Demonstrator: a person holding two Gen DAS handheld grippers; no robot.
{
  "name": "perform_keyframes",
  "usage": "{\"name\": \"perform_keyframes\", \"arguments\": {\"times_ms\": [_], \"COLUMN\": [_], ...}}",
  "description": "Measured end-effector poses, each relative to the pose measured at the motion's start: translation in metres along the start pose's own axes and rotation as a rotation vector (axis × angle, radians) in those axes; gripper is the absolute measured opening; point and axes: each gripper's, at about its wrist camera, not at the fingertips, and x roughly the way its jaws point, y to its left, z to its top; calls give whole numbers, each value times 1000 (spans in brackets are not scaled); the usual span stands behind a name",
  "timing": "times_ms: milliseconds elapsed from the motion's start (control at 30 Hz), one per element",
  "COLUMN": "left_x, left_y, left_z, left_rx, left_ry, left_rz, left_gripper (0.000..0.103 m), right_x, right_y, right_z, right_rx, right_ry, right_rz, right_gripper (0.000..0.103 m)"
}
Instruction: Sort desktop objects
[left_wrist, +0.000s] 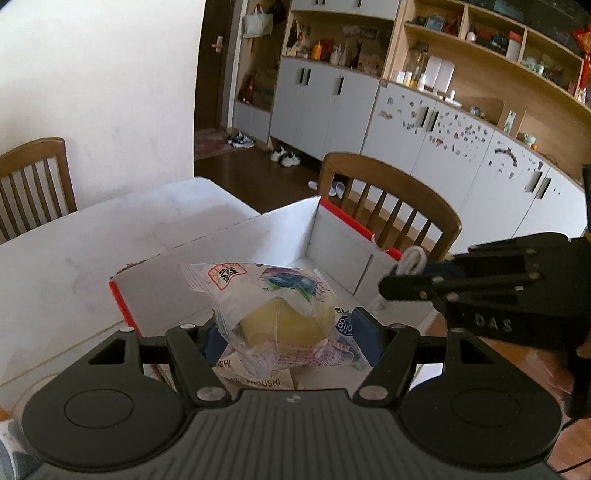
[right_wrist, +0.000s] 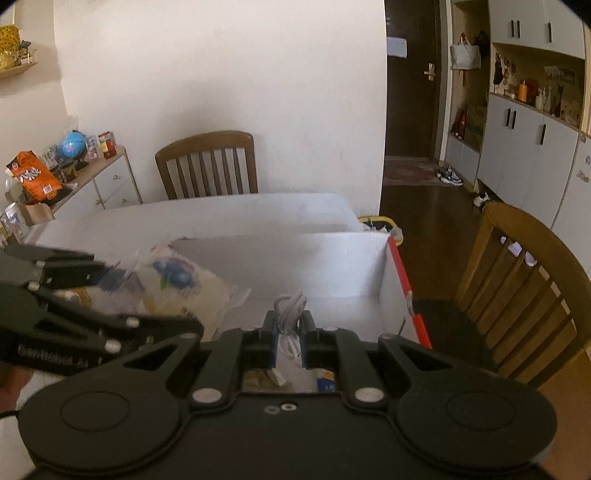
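My left gripper (left_wrist: 291, 338) is shut on a clear snack bag (left_wrist: 273, 310) with a yellow pastry inside and blueberry print, held over the open white box (left_wrist: 258, 236) with red edges. The bag also shows in the right wrist view (right_wrist: 184, 288) at left, with the left gripper (right_wrist: 122, 295) around it. My right gripper (right_wrist: 288, 341) is shut on a coiled white cable (right_wrist: 290, 314), over the same box (right_wrist: 351, 258). In the left wrist view the right gripper (left_wrist: 400, 275) holds the cable (left_wrist: 412, 258) above the box's right wall.
Packets with printed labels (left_wrist: 255, 380) lie in the box bottom. The box sits on a white table (left_wrist: 92, 240). Wooden chairs stand at the right (left_wrist: 388, 206) and far side (right_wrist: 207, 166). A cluttered sideboard (right_wrist: 55, 170) is at left.
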Motion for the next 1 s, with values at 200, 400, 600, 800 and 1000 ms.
{"name": "perform_keyframes", "arguments": {"times_ms": [200,400,600,800,1000], "left_x": [27,56,82,108,133], "left_y": [5,7,12,17,15], "left_z": [9,21,30,36,40], "left_rx": [-5,12,19,-8,-13], "left_ry": [52,105,161,220,266], "left_rz": [-10,-26,-42,-64,-75], "left_gripper": [69,69,69,69,69], "right_x": [18,30,38,46,58], "right_y": [-9,-15,-18,-24,-26], "right_z": [-7,-9,-10,-9,-11], "right_rx": [-1,-10,-22,-13,2], "right_ry": [65,104,133,167,208], "right_rz": [13,27,41,58,82], "right_gripper": [11,11,11,11,11]}}
